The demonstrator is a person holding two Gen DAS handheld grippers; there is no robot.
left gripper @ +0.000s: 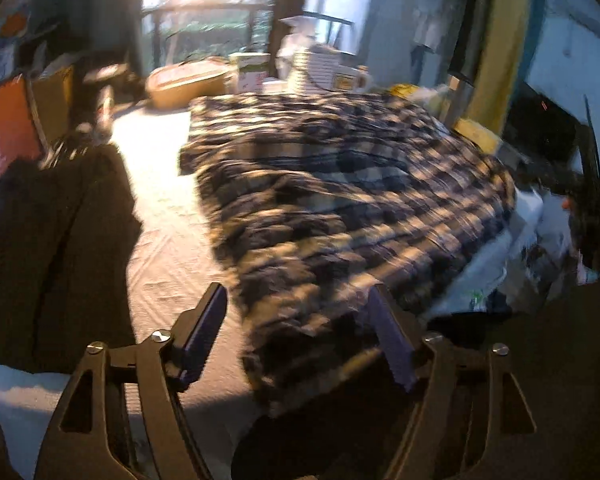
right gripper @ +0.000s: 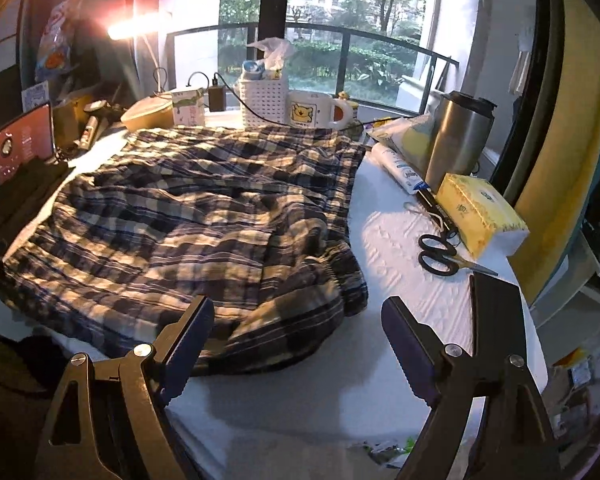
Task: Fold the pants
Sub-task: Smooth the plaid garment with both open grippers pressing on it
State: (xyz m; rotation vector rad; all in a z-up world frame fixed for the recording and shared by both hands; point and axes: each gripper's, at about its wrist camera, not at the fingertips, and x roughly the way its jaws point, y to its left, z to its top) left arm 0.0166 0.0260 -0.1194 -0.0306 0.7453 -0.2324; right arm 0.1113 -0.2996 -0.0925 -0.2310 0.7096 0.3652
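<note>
Dark blue and white checked pants (right gripper: 188, 216) lie crumpled and partly folded on a white textured table cover (right gripper: 400, 240). The left wrist view is blurred and shows the same pants (left gripper: 340, 200) filling its middle. My left gripper (left gripper: 300, 300) is open, its jaws wide apart over the near edge of the cloth, nothing pinched. My right gripper (right gripper: 296, 312) is open too, hovering above the near right corner of the pants with an empty gap between its fingers.
Black-handled scissors (right gripper: 440, 256), a yellow tissue box (right gripper: 480, 212) and a steel flask (right gripper: 460, 136) stand right of the pants. A mug (right gripper: 316, 110), white basket (right gripper: 264, 100) and bowl (right gripper: 148, 114) line the far edge. A tablet (right gripper: 22, 142) stands left. Dark cloth (left gripper: 52, 240) lies left.
</note>
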